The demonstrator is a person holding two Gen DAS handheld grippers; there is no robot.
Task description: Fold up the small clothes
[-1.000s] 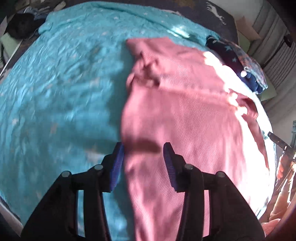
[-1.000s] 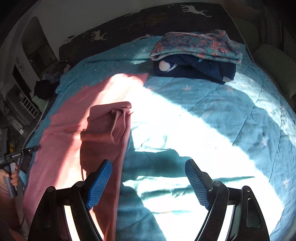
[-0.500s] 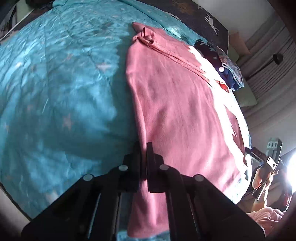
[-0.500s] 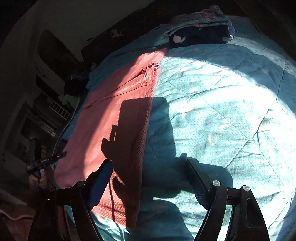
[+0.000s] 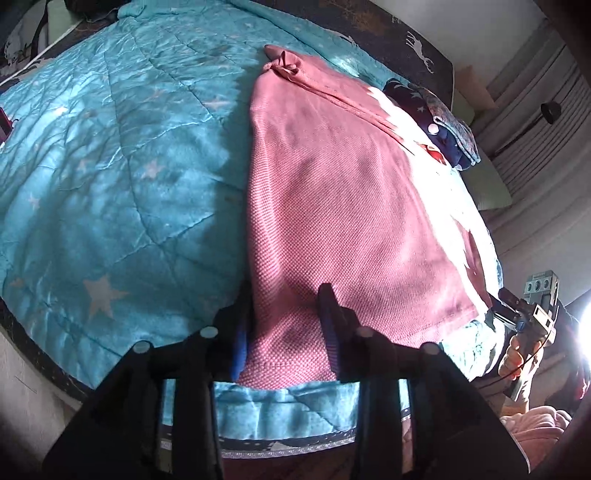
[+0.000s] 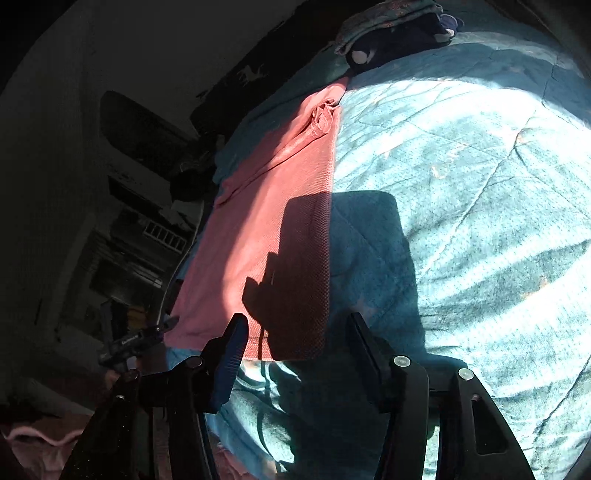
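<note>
While the pink knit garment lies flat and lengthwise on the turquoise star-print quilt, both grippers sit at its near hem, at the edge of the bed.

Left gripper: jaws slightly apart, having just been opening again after a full close. The garment's near left corner lies between the two fingers; the left finger stands at the garment's left edge, the right finger over the fabric. Whether the pads press on the cloth I cannot tell; no fabric is lifted or bunched there. Hem lies flat against the quilt.

Right gripper: jaws about half open and just been closing. The garment's near right corner and its hem lie between the fingers, in the gripper's own shadow. Pads stand clear of the cloth on both sides; nothing gripped.

Garment: long body runs away from the grippers toward the far end of the bed, with a small knotted or bunched bit of fabric at its far end. A fold line runs along it in the left wrist view. Right half in strong sun, left half shaded.

Other: a stack of folded clothes, navy under a floral piece, sits on the quilt past the garment's far end, apart from it. A dark blanket with white deer figures borders the far side. The person's hand holding the right gripper shows at the right margin of the left wrist view.
</note>
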